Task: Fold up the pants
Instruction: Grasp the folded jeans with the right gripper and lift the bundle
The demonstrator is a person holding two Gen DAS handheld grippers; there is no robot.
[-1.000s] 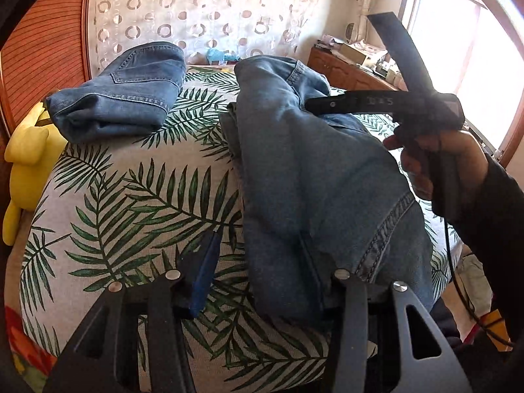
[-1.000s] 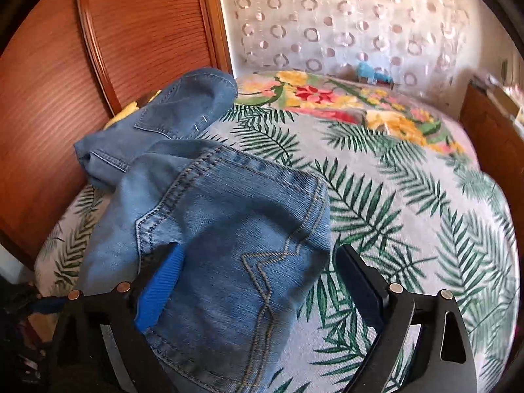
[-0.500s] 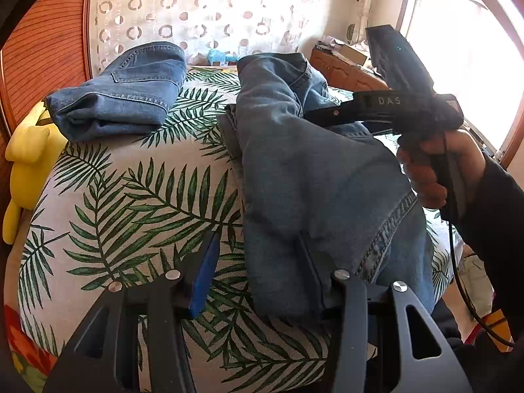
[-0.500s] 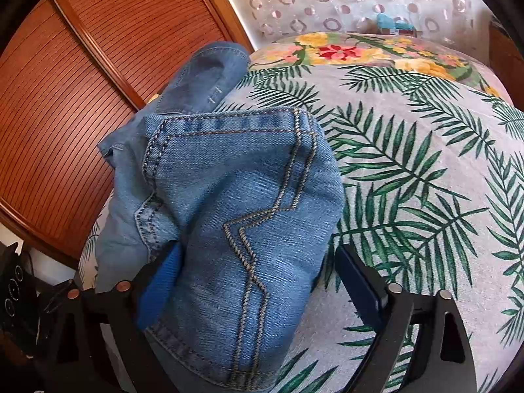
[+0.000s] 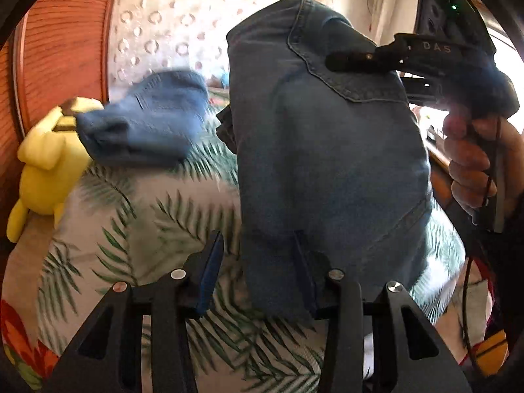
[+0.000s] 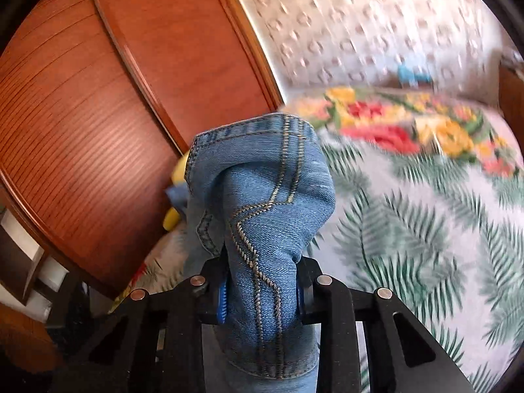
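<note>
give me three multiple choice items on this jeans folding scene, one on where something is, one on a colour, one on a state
1. Where is the folded pair of jeans lying?
A. on the leaf-print bedspread, next to the plush toy
B. on the wooden dresser
C. on the floor

2. What colour is the plush toy?
A. red
B. yellow
C. white

3. What is the right gripper doing?
A. hanging free with nothing between its fingers
B. resting flat on the bedspread
C. closing on bunched denim of the held jeans

Answers:
1. A, the left wrist view shows the folded pair on the palm-leaf cover, touching the toy.
2. B, the toy is plain yellow in the left wrist view.
3. C, the right wrist view shows the denim squeezed between both fingers.
</note>
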